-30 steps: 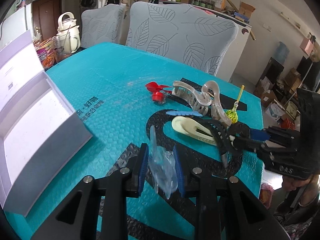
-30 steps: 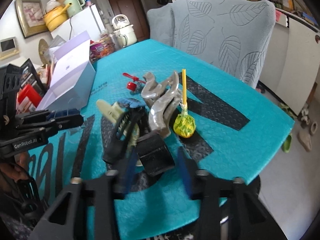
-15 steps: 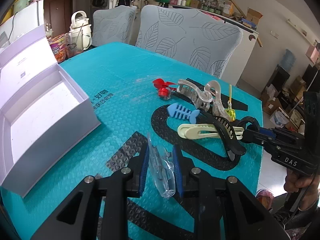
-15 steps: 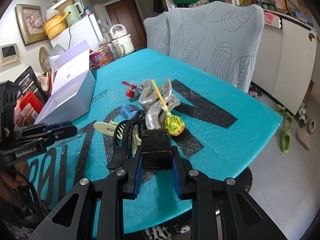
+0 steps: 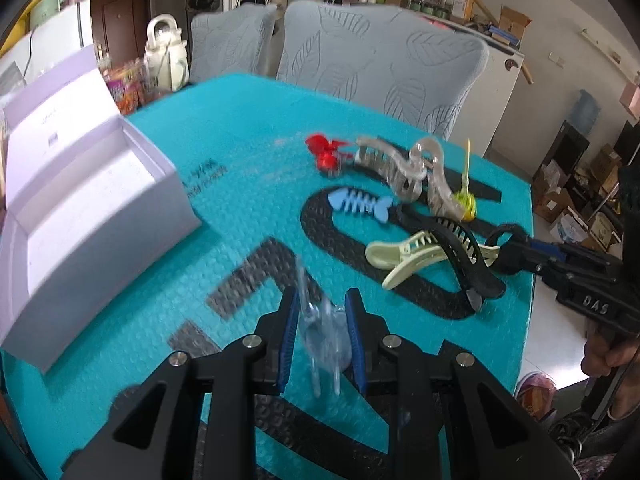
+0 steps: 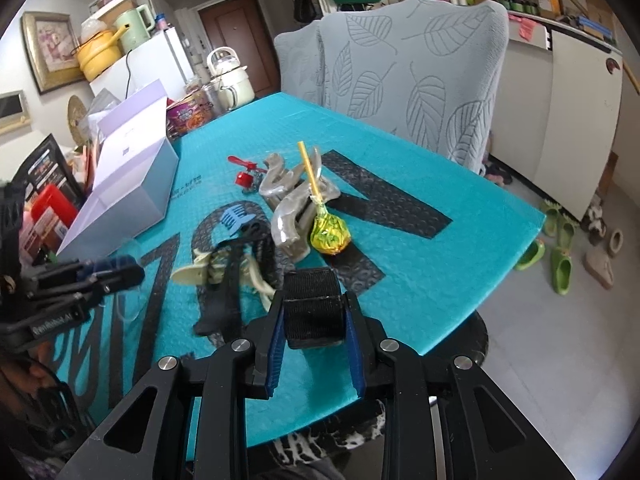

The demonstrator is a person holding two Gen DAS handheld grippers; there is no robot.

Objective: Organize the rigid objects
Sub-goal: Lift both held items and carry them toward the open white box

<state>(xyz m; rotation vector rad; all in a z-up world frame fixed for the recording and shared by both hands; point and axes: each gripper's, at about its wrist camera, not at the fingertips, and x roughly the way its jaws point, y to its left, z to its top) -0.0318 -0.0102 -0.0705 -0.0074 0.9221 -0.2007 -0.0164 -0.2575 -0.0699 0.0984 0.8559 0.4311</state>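
My left gripper point(image 5: 320, 304) is shut on a clear plastic clip point(image 5: 322, 332), held above the teal mat point(image 5: 240, 128). The open white box point(image 5: 80, 200) lies to its left. My right gripper point(image 6: 315, 300) has the ribbed end of a black hair claw point(image 6: 312, 312) between its blue pads, which still touch it as the jaws are opening. The claw's toothed body point(image 5: 460, 248) lies across a cream clip point(image 5: 404, 256). A blue fishbone clip point(image 5: 360, 202), translucent grey claws point(image 5: 404, 168), a wrapped lollipop point(image 6: 328, 232) and a red piece point(image 5: 326, 152) lie beyond.
Two chairs with leaf-pattern covers point(image 5: 380, 72) stand at the far side of the table. A kettle point(image 5: 166, 60) and snack cups sit at the far left corner. The mat's right edge point(image 6: 512, 264) drops to the floor, where shoes lie.
The right gripper closed on the black claw's ribbed end, then lifted it slightly. My left gripper carried the clear clip left, so more of the white box shows.
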